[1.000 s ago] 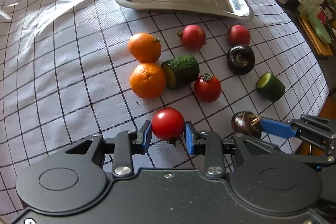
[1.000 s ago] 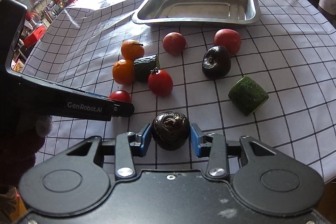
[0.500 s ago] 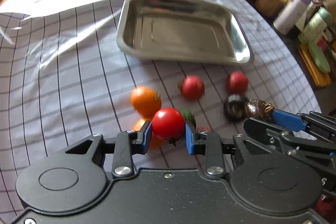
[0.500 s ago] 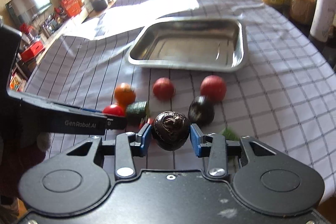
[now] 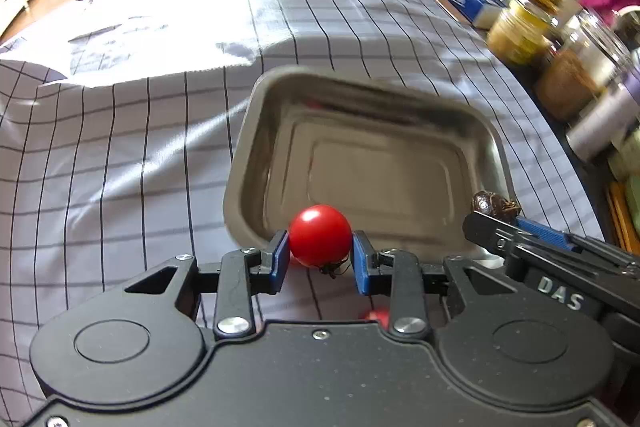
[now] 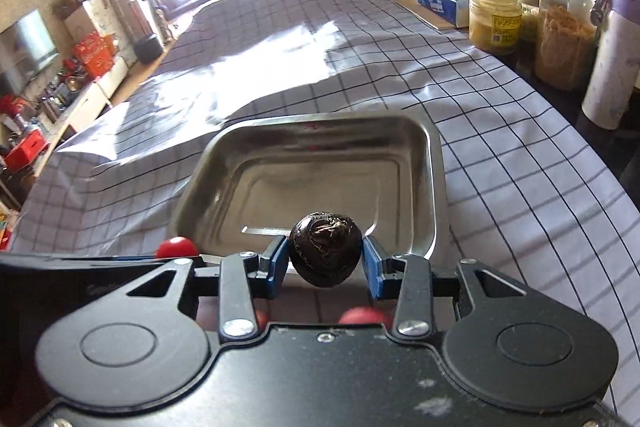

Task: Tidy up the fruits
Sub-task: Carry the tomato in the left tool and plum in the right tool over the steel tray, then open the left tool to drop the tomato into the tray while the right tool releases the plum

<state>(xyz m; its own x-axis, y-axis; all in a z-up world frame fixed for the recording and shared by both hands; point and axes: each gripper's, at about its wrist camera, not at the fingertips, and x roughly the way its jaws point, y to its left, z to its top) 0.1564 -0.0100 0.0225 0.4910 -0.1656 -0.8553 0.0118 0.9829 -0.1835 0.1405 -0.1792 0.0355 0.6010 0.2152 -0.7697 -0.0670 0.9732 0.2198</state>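
left gripper [image 5: 320,259] + right gripper [image 6: 325,261] | moved from fruit pile | to tray [image 5: 240,163]

A small red tomato [image 5: 320,235] — glossy, round, its dried stem turned downward — is held off the table at the near rim of the steel tray [image 5: 496,147]. A dark, wrinkled round fruit [image 6: 326,249] hangs likewise above the tray's near edge — the tray's bed lies bare.

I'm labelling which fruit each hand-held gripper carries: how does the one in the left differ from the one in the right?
The tomato in the left hand-held gripper is bright red, smooth and glossy; the dark fruit in the right hand-held gripper is nearly black, with a wrinkled, brownish end facing the camera. The dark fruit looks slightly wider. Both are roundish, clamped between blue pads, near the steel tray.
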